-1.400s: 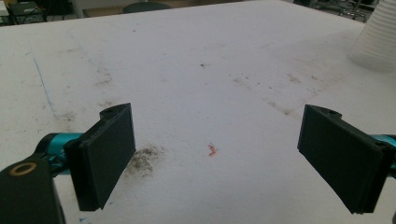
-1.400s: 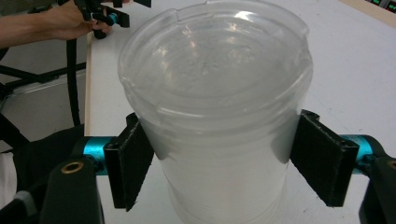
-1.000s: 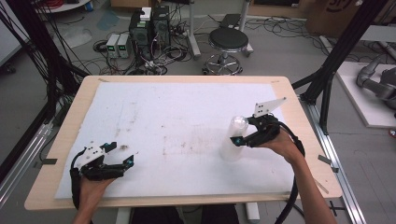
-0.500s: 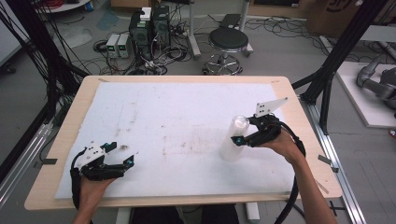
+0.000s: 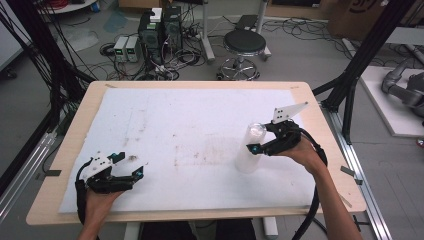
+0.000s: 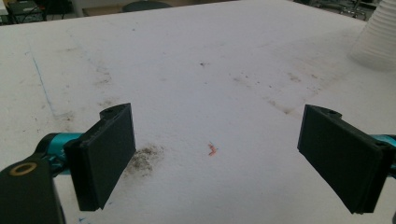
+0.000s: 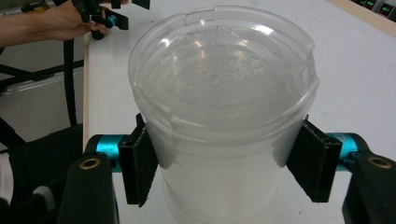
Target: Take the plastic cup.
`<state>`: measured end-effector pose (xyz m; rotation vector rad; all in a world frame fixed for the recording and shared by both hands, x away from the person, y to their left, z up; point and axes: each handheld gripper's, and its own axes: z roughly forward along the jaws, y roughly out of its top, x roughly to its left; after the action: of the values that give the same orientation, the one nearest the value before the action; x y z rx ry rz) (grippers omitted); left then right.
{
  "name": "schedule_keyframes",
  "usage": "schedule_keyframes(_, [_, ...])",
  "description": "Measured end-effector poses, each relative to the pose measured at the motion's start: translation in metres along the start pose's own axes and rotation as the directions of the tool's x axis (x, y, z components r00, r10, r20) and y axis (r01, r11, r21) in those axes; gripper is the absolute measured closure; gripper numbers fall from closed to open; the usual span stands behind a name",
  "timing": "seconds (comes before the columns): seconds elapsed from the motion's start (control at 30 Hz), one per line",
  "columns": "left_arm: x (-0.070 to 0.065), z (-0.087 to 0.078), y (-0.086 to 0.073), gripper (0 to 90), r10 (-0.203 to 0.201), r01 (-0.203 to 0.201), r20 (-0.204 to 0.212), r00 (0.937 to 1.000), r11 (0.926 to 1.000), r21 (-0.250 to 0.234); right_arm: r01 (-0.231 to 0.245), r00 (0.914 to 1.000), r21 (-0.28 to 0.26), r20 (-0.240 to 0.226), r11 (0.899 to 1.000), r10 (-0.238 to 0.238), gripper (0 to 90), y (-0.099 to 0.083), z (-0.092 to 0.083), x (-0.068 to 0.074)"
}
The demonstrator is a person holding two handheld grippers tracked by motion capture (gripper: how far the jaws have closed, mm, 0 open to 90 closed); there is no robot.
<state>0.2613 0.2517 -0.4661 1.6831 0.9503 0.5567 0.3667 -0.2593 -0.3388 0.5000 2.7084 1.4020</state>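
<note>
A stack of clear plastic cups [image 5: 245,162] stands upright on the white mat, right of centre. My right gripper [image 5: 257,145] comes in from the right and is shut on the stack's upper part. In the right gripper view the ribbed cup [image 7: 219,93] sits between both black pads [image 7: 140,161], which press its sides just under the rim. My left gripper [image 5: 131,165] rests near the front left of the mat, open. Its jaws stand wide apart over bare mat [image 6: 229,158], nothing between them. The stack's base [image 6: 378,37] shows at that view's far right.
The white mat [image 5: 190,120] covers a wooden table [image 5: 320,115] and carries dark smudges and a tiny red scrap [image 6: 212,149]. The left hand's gripper [image 7: 100,16] shows far off. Behind the table are a stool [image 5: 244,42], computer boxes [image 5: 160,25] and black frame legs.
</note>
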Motion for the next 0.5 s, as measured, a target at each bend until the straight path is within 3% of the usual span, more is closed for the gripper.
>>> schedule_keyframes(0.5, [0.000,0.000,0.000,11.1,0.001,-0.001,0.002,1.0000,1.0000,0.002,0.014,0.9999,-0.019,0.007,1.000,-0.014,34.6,0.024,-0.019,0.007])
